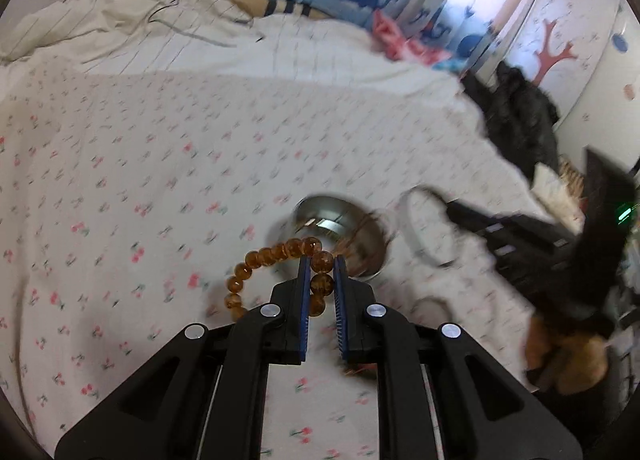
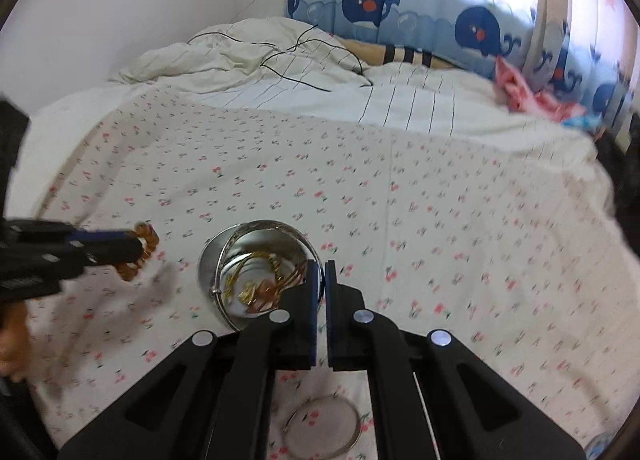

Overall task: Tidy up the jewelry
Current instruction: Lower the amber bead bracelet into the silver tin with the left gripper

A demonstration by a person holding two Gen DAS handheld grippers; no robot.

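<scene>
My left gripper (image 1: pixel 321 272) is shut on an amber bead bracelet (image 1: pixel 276 252) and holds it above the bed, just in front of the steel bowl (image 1: pixel 360 228). It also shows at the left of the right wrist view (image 2: pixel 138 246), with the bracelet (image 2: pixel 140 256) hanging left of the bowl. My right gripper (image 2: pixel 322 272) is shut on a thin silver bangle (image 2: pixel 218 272) and holds it over the bowl (image 2: pixel 208 260), which has gold jewelry (image 2: pixel 260 288) in it. In the left wrist view, the right gripper (image 1: pixel 444 208) holds that bangle (image 1: pixel 416 232) right of the bowl.
A second silver bangle (image 2: pixel 322 426) lies on the floral bedsheet (image 2: pixel 400 200) under my right gripper. A rumpled duvet (image 2: pixel 240 56) with black cables lies at the far end. Whale-print curtains (image 2: pixel 420 12) hang behind. Dark clothing (image 1: pixel 516 116) lies at the bed's right edge.
</scene>
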